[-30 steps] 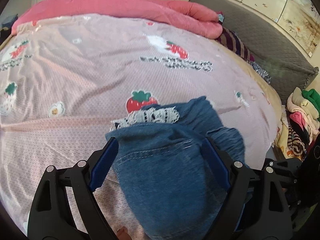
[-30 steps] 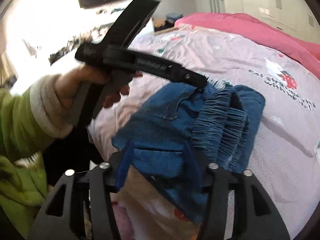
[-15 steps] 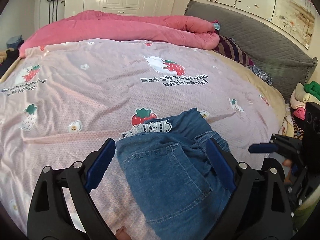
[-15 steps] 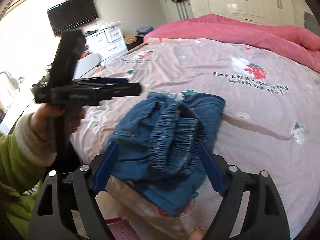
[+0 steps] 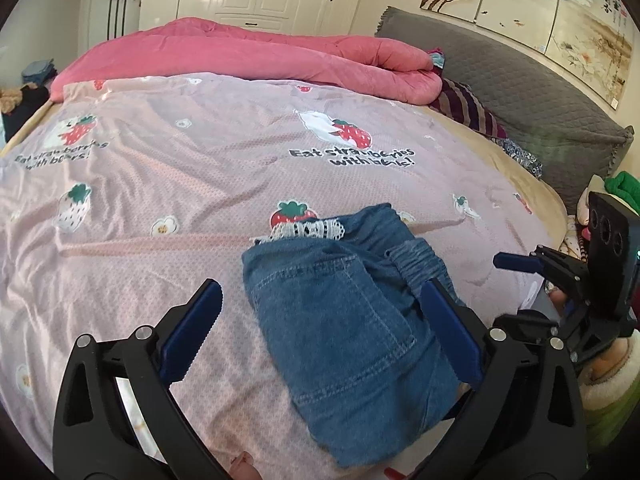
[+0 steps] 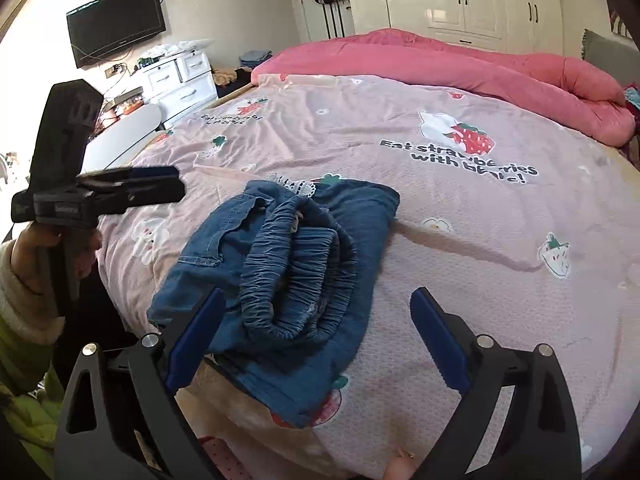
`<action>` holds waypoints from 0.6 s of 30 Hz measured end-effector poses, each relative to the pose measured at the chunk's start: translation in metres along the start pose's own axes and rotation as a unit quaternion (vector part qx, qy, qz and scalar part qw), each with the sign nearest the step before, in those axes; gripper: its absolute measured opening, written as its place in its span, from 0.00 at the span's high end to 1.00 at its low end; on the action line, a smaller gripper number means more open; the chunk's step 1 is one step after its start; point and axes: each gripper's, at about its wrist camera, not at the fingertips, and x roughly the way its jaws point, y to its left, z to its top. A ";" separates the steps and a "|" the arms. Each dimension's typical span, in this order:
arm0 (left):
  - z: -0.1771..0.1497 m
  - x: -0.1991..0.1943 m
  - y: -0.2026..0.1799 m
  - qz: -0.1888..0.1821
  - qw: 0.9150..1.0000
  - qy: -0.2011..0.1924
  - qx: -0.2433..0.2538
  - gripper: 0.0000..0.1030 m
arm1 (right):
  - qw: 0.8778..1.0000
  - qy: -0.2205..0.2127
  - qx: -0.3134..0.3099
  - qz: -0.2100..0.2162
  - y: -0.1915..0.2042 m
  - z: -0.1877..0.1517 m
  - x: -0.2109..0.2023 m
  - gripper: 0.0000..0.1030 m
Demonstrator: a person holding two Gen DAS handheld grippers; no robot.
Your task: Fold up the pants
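The blue denim pants [image 5: 352, 312] lie folded into a small bundle on the pink strawberry bedsheet [image 5: 200, 168], near the bed's front edge. A white lace trim [image 5: 308, 230] shows at their far end. In the right wrist view the pants [image 6: 288, 264] show their gathered elastic waistband [image 6: 300, 280] on top. My left gripper [image 5: 320, 328] is open and empty, held above the pants. My right gripper [image 6: 316, 336] is open and empty, just in front of the bundle. Each gripper shows in the other's view: the left gripper [image 6: 120, 192] and the right gripper [image 5: 520, 262].
A rolled pink duvet [image 5: 260, 56] lies along the far side of the bed. A grey headboard [image 5: 520, 96] and striped pillow [image 5: 468, 108] are at the right. White wardrobes [image 6: 460, 0], a drawer unit [image 6: 176, 80] and a wall TV [image 6: 116, 24] stand beyond the bed.
Both grippers have let go of the pants and drawn back and up. Their jaws have opened wider. The pants now rest folded on the bed.
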 end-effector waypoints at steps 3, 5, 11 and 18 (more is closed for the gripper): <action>-0.010 0.000 0.004 0.000 1.000 0.010 -0.009 0.09 | 1.000 -0.004 0.007 -0.004 -0.003 -0.001 -0.002 0.08; -0.015 0.003 0.005 -0.003 1.000 0.019 -0.016 0.09 | 1.000 -0.004 0.011 -0.003 -0.004 -0.001 -0.003 0.08; -0.033 0.013 0.014 -0.026 0.997 0.050 -0.045 0.09 | 1.000 0.001 0.026 0.002 -0.008 0.000 -0.001 0.07; -0.042 0.031 0.011 -0.044 0.994 0.082 -0.055 0.09 | 0.998 0.021 0.050 0.027 -0.016 0.006 0.016 0.06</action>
